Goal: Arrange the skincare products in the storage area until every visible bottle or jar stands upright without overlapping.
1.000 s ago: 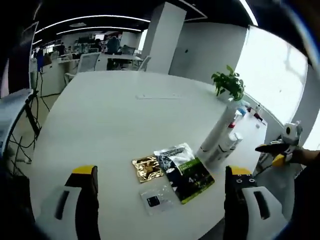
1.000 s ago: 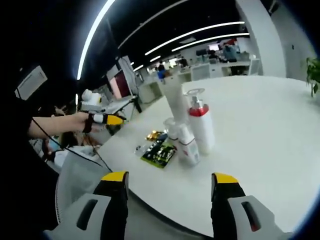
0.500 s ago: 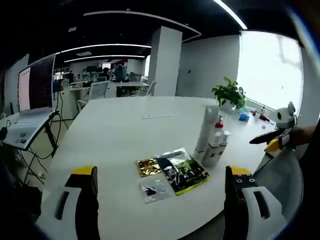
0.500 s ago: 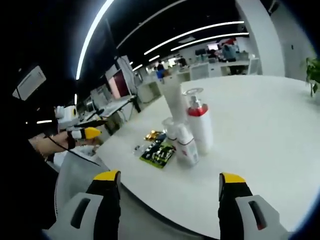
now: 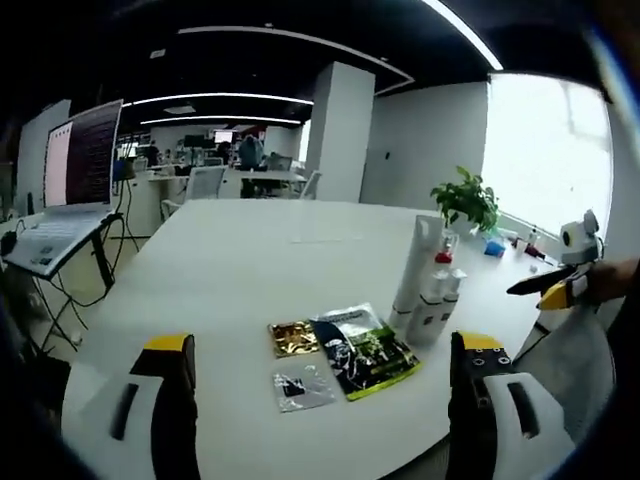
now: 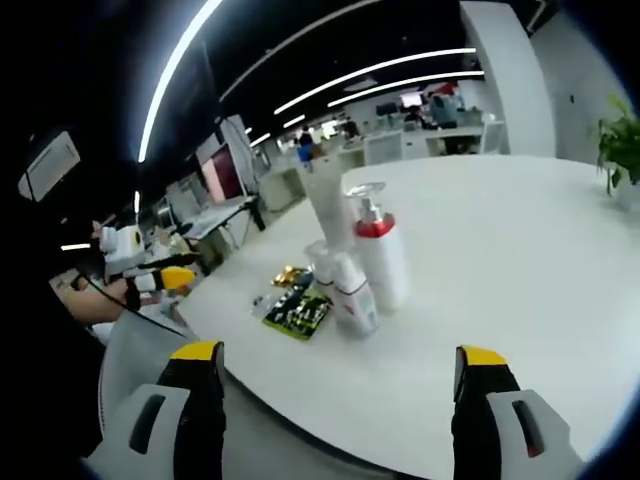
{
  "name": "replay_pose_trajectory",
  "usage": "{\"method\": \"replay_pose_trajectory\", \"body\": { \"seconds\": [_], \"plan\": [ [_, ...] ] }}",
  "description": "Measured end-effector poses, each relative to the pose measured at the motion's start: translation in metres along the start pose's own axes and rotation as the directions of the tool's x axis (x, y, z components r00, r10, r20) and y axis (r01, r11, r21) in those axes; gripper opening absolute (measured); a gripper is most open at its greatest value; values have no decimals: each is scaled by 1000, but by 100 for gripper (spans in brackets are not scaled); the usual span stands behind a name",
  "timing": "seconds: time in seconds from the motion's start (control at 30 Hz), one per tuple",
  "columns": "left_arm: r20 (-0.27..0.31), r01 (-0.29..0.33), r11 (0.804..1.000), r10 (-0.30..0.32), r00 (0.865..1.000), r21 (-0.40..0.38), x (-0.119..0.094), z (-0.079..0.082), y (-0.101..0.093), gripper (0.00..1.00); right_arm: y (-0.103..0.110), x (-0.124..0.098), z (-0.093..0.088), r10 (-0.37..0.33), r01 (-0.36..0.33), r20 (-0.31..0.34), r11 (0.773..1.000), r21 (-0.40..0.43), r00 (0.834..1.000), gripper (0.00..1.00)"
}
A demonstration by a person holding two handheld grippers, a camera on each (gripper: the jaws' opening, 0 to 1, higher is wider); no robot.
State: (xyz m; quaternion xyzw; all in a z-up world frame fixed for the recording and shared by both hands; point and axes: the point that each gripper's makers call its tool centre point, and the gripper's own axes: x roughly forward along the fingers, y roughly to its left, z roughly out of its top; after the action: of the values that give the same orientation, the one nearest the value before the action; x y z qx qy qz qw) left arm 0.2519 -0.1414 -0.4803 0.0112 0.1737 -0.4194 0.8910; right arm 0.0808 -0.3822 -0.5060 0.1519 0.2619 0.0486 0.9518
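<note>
A: Bottles first. Where are they in the left gripper view?

B: A tight cluster on the white table [image 5: 230, 260], right of centre. The tall white tube [image 5: 414, 262] stands upright, long axis vertical, cap end down on the table. Just beside it stand the red-collared pump bottle [image 5: 441, 268] and 2 small white bottles [image 5: 434, 305], all upright.

A: Anything lying flat?

B: 3 sachets: a gold one [image 5: 292, 337], a green-and-black one [image 5: 362, 347] overlapping it, and a clear one [image 5: 301, 386] nearer the camera.

A: And the left gripper [image 5: 322, 375]?

B: Jaws spread wide, holding nothing, short of the table edge. The right gripper [image 5: 548, 288] shows at the far right.

A: Right gripper view?

B: The same cluster sits near the table's edge, all upright, pump head on top. The right gripper [image 6: 340, 385] has jaws wide apart and bare; the left gripper [image 6: 165, 277] shows at the left.
</note>
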Motion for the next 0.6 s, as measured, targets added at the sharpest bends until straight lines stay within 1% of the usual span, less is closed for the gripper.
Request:
{"method": "replay_pose_trajectory", "body": {
  "seconds": [0.03,0.1,0.13,0.17,0.2,0.27,0.33,0.4,0.43,0.47,0.53,0.6],
  "plan": [
    [-6,1,1000,-1,1000,6,1,-1,3,99,0,0,0,-1,1,0,1000,1,1000,99],
    [-7,22,1000,-22,1000,2,1,-1,-1,99,-1,0,0,-4,4,0,1000,4,1000,99],
    [9,39,999,-39,999,-4,1,1,-4,99,-1,0,0,-4,4,1,1000,5,1000,99],
    [35,41,999,-41,999,5,1,4,-4,99,0,0,0,-5,5,1,1000,6,1000,99],
    [33,35,999,-35,999,15,2,3,-2,99,-1,0,0,-7,7,2,1000,7,1000,99],
    [16,28,1000,-29,999,9,2,0,-2,99,-1,0,1,-12,12,6,1000,9,1000,99],
    [16,35,999,-35,999,-4,1,0,-4,99,-3,-1,1,-18,18,8,1000,10,1000,99],
    [23,42,999,-42,999,3,1,0,-5,99,-3,0,2,-18,17,9,1000,15,1000,99],
    [17,51,999,-51,999,-1,2,-1,-6,99,-3,0,1,-18,17,8,1000,16,1000,99],
    [-8,50,999,-50,999,-12,2,-5,-7,99,-3,0,1,-17,17,8,1000,15,1000,99],
    [0,57,998,-57,998,2,3,-4,-8,99,-3,0,1,-16,16,6,1000,15,1000,99],
    [-6,58,998,-58,998,6,3,-5,-10,99,-3,-1,1,-18,18,7,1000,16,1000,99]
  ]
}}
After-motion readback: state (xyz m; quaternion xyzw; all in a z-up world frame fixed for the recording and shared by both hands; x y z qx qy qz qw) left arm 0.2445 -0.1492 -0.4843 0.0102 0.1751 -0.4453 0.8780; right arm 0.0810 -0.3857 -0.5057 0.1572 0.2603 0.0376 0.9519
